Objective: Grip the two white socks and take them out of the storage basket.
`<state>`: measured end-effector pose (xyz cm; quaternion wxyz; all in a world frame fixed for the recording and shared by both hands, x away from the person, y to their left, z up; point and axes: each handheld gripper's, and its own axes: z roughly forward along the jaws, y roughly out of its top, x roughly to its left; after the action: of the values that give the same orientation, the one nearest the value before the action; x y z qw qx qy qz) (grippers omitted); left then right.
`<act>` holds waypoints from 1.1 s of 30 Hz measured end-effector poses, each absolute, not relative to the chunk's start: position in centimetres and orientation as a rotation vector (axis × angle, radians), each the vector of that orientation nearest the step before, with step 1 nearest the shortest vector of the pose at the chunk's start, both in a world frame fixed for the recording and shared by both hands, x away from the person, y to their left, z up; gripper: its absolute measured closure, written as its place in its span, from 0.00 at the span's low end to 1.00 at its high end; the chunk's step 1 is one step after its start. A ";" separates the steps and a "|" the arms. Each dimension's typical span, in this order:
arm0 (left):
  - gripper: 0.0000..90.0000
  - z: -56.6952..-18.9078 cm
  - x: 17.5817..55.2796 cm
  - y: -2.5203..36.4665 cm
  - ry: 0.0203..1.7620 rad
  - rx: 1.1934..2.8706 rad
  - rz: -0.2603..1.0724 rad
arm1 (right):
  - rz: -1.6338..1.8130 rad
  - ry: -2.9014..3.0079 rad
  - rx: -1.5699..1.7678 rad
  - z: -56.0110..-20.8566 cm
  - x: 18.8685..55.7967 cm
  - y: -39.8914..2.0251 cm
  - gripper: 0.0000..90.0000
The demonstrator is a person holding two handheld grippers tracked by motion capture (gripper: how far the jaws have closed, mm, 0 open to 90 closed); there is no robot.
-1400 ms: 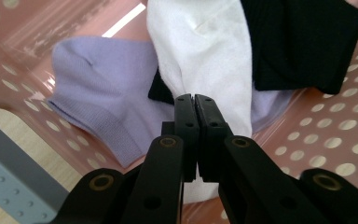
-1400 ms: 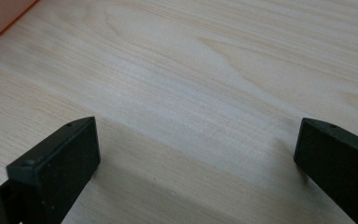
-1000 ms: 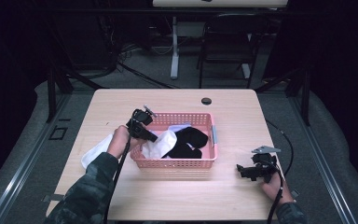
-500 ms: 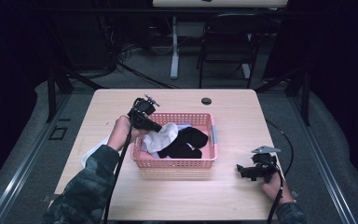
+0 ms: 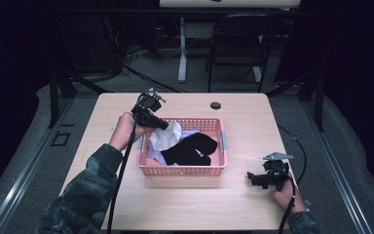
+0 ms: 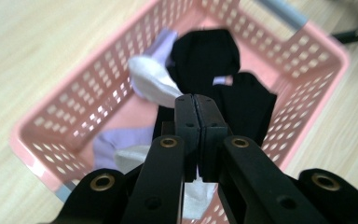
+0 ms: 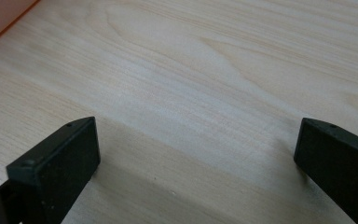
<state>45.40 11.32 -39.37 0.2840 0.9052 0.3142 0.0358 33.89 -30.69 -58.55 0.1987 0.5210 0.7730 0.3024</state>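
since a second ago the left gripper (image 5: 161, 125), jaws pressed together on a white sock (image 5: 165, 139), has risen toward the upper left of the pink basket (image 5: 182, 170), lifting it out, while the right gripper (image 5: 258, 179) rests spread at lower right.

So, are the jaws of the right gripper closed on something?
No, in the right gripper view the jaws of the right gripper stand wide apart over the bare wooden table, with nothing between them.
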 end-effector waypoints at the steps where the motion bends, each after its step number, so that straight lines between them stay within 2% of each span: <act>1: 0.99 -38.9 45.3 11.2 0.834 2.426 0.106 | 0.845 2.163 1.458 -58.5 33.9 -30.7 0.00; 7: 0.99 -35.9 44.6 11.3 0.809 2.403 0.170 | 0.841 2.162 1.457 -58.5 33.9 -30.7 0.00; 15: 0.99 -34.2 44.2 12.6 0.826 2.361 0.195 | 0.839 2.156 1.462 -58.5 33.8 -30.6 0.00; 33: 0.99 -31.7 43.6 19.6 0.946 2.249 0.281 | 0.840 2.160 1.461 -58.5 33.9 -30.6 0.00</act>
<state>43.63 19.61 -31.73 0.3359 0.8625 0.3628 0.1077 33.87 -30.65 -58.54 0.1997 0.5225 0.7726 0.3004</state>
